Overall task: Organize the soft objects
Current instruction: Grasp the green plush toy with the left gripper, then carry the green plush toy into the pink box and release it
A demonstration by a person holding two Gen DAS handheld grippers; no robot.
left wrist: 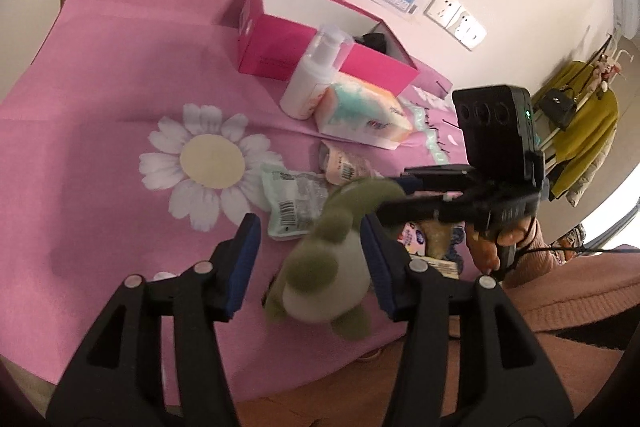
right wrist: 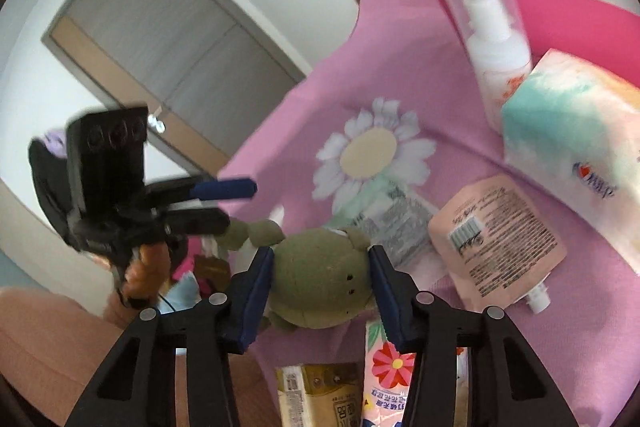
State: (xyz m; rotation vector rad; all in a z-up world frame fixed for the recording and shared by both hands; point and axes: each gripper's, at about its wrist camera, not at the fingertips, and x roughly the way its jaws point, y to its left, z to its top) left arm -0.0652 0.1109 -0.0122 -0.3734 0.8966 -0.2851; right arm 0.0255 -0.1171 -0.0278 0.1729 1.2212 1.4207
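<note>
Two grippers, right gripper and left gripper, around one green plush toy.

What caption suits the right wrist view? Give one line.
Right gripper's fingers clamp a green plush toy above a pink daisy cloth.

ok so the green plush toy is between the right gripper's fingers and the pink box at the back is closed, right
Not quite: the pink box is open on top, and its white inside shows in the left wrist view. The rest holds: the green plush toy sits between the fingers of the right gripper.
</note>
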